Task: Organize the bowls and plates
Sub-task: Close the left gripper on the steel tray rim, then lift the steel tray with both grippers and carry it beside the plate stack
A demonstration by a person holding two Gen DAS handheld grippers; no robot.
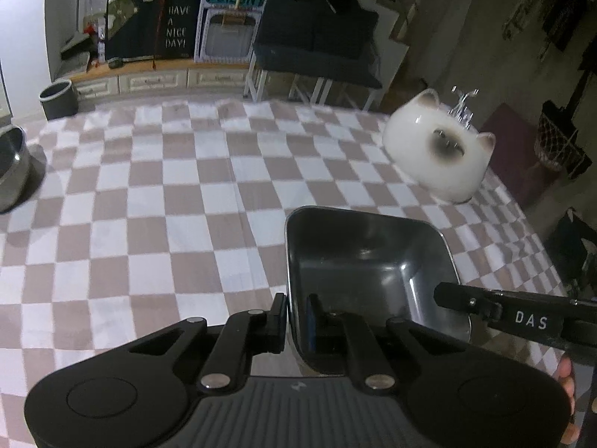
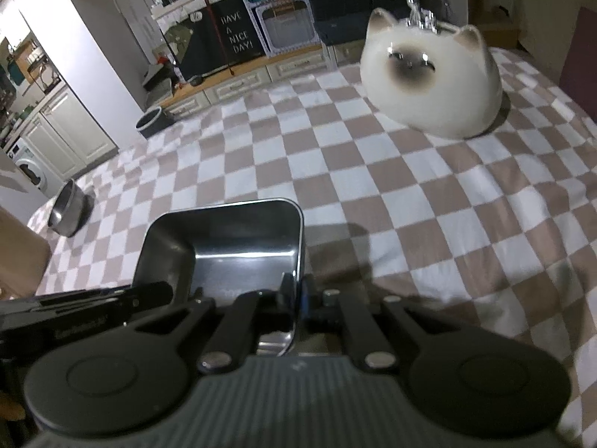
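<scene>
A rectangular steel tray (image 1: 358,257) is held from both sides over the checkered tablecloth (image 1: 168,186). In the left wrist view my left gripper (image 1: 296,310) is shut on the tray's left wall, one finger outside and one inside. My right gripper (image 1: 447,295) reaches in from the right and pinches the opposite wall. The right wrist view shows the same tray (image 2: 231,250) with my right gripper (image 2: 297,291) shut on its right wall, and my left gripper (image 2: 160,291) at its left wall. A round steel bowl (image 2: 67,209) stands at the table's far left.
A white cat-shaped ceramic holder (image 2: 429,78) with metal cutlery in it stands at the far right of the table. The round steel bowl (image 1: 11,168) is near the left edge. Beyond the table are a low cabinet, a dark bin (image 1: 58,102) and a kitchen.
</scene>
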